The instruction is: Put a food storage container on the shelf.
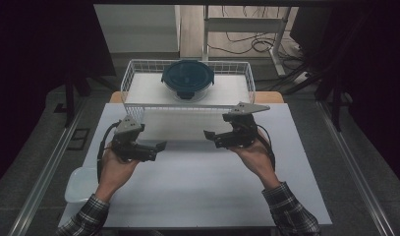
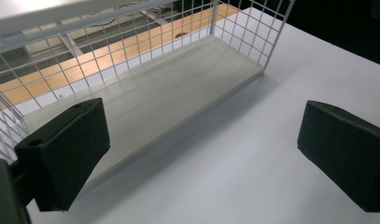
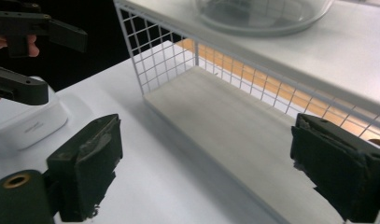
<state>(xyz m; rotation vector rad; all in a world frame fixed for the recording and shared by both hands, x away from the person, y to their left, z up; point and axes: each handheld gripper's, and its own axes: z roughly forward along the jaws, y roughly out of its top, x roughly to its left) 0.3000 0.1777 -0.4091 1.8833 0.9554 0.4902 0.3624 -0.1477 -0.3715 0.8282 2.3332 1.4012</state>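
So nearest the camera you've got a person's two forearms in plaid sleeves coming up over the white tabletop point(image 1: 197, 196), one tool in each hand. The left tool point(image 1: 160, 146) sits over the left part of the tabletop with its tips aimed toward the middle, and its jaws are spread wide with nothing between them; in the left gripper view it's just bare white surface between the two black pads. The right tool point(image 1: 207, 133) mirrors it on the right, tips pointing inward too, also released and holding nothing. The two are well apart and neither touches anything.

At the left edge of the tabletop, down by the left wrist, there's a small white plastic container point(image 1: 79, 184).

Just past the tools stands a white wire rack point(image 1: 138, 105) with a pale board as its lower shelf point(image 2: 169, 88), open toward the person. Both tools are near its front edge but clear of it.

On the rack's top level, roughly centred, sits a round glass bowl with a dark blue lid point(image 1: 187, 78), upright and closed.

Behind that, floor, table legs and cables.
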